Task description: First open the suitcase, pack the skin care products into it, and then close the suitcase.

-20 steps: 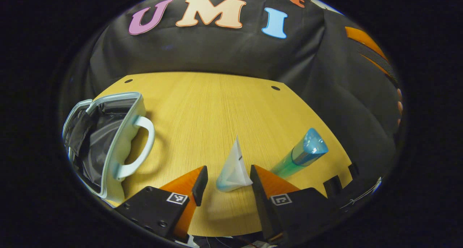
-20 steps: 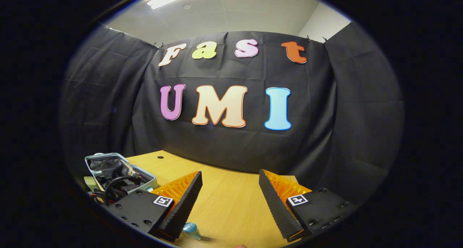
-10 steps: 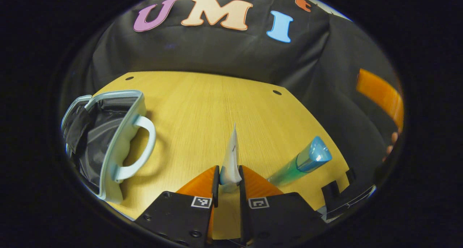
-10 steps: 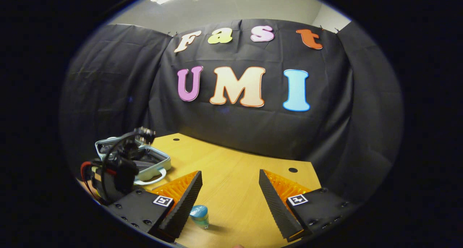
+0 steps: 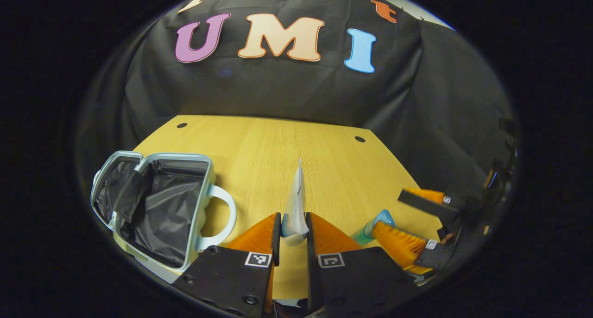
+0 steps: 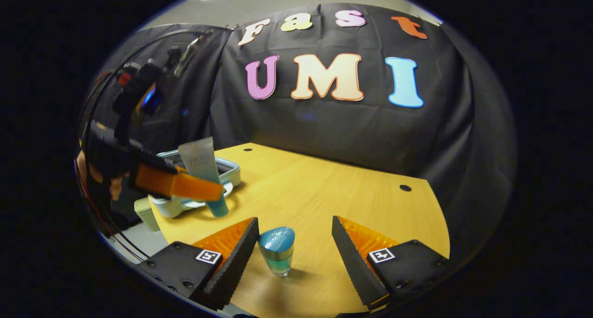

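Wooden table (image 5: 278, 151) — black cloth wall (image 5: 287, 91)

Beyond my fingertips a bare wooden table (image 5: 287, 142) runs out, two small dark holes (image 5: 360, 139) near its far edge, black cloth (image 6: 333, 132) hanging behind it.

Bare table (image 5: 287, 146) runs open toward twelve o'clock. The open suitcase (image 5: 157, 206) blocks nine o'clock; the green bottle (image 6: 277, 251), standing between the right gripper (image 6: 294, 257) fingers, blocks four.
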